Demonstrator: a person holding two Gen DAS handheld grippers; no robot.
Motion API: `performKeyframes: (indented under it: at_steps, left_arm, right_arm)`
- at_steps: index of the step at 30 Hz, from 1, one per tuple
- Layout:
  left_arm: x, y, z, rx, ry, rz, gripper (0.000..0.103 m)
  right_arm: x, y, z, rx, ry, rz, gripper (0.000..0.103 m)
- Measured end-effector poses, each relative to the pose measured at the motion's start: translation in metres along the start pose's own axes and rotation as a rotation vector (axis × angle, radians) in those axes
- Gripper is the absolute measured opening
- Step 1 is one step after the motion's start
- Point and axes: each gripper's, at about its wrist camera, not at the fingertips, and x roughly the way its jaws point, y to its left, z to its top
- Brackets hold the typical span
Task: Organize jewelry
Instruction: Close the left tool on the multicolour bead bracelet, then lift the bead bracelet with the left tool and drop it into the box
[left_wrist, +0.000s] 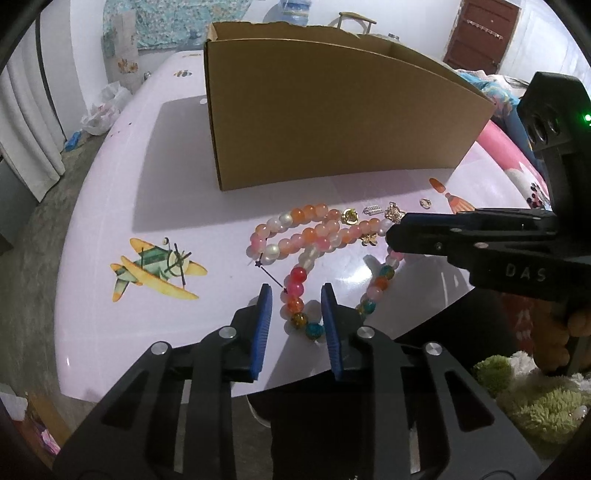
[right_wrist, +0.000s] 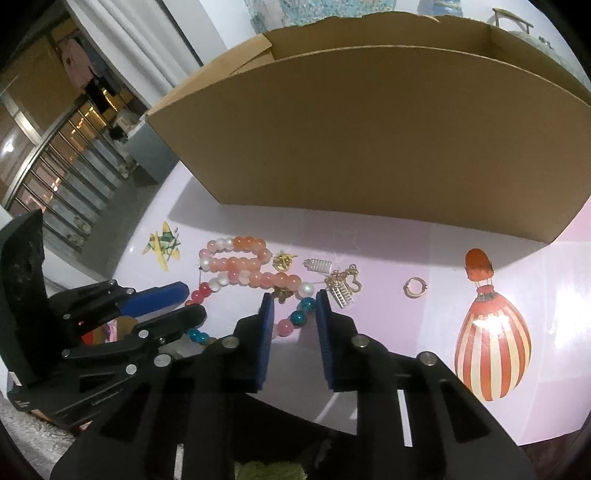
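A long string of pink, orange, white and multicoloured beads (left_wrist: 295, 229) (right_wrist: 240, 266) lies coiled on the pale pink table (left_wrist: 110, 206), in front of an open cardboard box (left_wrist: 332, 122) (right_wrist: 369, 147). My left gripper (left_wrist: 295, 291) (right_wrist: 192, 301) straddles the strand's red and orange beads; a gap shows beside each blue pad. My right gripper (right_wrist: 293, 301) (left_wrist: 391, 230) straddles the blue and pink beads at the strand's other end, pads likewise apart from them. Beside the beads lie gold charms (right_wrist: 282, 261), a silver charm (right_wrist: 318, 265), a gold chain (right_wrist: 343, 284) and a ring (right_wrist: 415, 287).
The table carries an aeroplane sticker (left_wrist: 155, 269) and a striped balloon sticker (right_wrist: 491, 343). Its front edge runs just under both grippers. A green fluffy item (left_wrist: 532, 402) lies below the edge at right. Plastic bags (left_wrist: 103, 110) sit on the floor at left.
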Motion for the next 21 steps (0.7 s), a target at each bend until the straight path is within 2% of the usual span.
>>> performKeyframes:
  at_steps: [11, 14, 16, 21]
  left_arm:
    - [0.006, -0.012, 0.005, 0.046, 0.002, 0.046, 0.025]
    - [0.008, -0.015, 0.005, 0.056, -0.007, 0.089, 0.016]
    - [0.006, -0.011, 0.004, 0.048, -0.015, 0.092, 0.010]
    - [0.001, -0.006, 0.005, 0.009, -0.025, 0.069, 0.009]
  right_arm:
    - [0.009, 0.004, 0.001, -0.029, 0.010, -0.053, 0.015]
    - [0.010, 0.003, 0.000, -0.023, 0.001, -0.045, 0.010]
    - [0.009, 0.003, -0.001, -0.022, -0.008, -0.041, 0.010]
    - [-0.001, 0.004, -0.002, -0.029, -0.037, -0.031, 0.010]
